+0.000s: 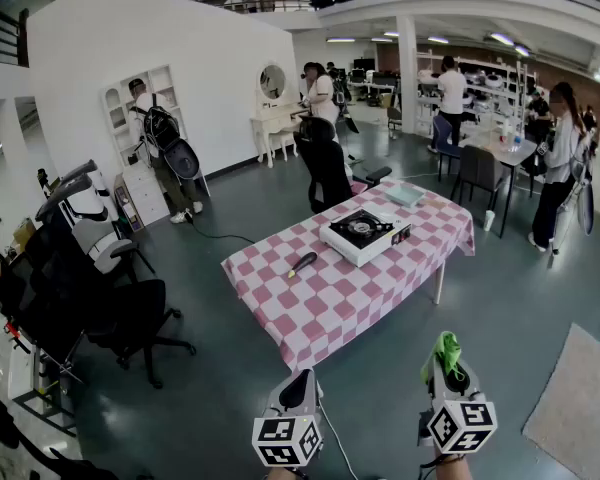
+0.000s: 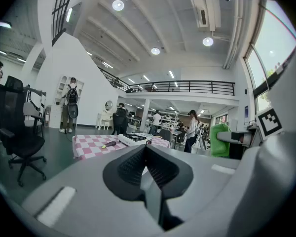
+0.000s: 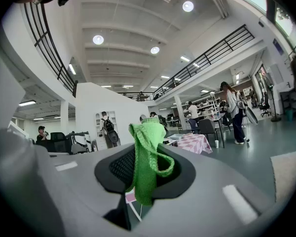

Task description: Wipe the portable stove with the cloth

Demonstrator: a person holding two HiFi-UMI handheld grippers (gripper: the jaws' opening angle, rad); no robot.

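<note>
Head view, left to right. A black office chair (image 1: 130, 323) stood at far left on the grey floor. At centre was the surface (image 1: 325, 308), under a pink-and-white checked cover. On it lay a dark stick-shaped object (image 1: 302, 264). Next came the portable stove (image 1: 363, 232), with a white square body and a black top with a round burner. A shallow pale tray (image 1: 404, 194) sat at the far corner; its contents could not be made out. The stove stood well apart from both claws. A pale rug (image 1: 580, 398) lay at lower right.

Low in the frame the left claw (image 1: 300, 380) and right claw (image 1: 446, 366) were side by side, each with its marker cube. A green cloth (image 1: 446, 348) poked from the right one's tip.

Left gripper view. The left claw (image 2: 146, 154) was clenched, its ribbed black pads meeting with nothing between them. Only this view gave the right claw side-on, at the right edge, with the cloth (image 2: 219, 140) bunched at its tip. The surface (image 2: 91, 143) and the stove (image 2: 134, 138) showed small and far off.

Right gripper view. The right claw (image 3: 145, 169) was clamped on the cloth (image 3: 147, 152). The weave showed only here: a bright green knit. A strip rose above the pads, a loop fell to the right and a tail hung below. The checked surface (image 3: 195, 143) lay far beyond, to the right.
</note>
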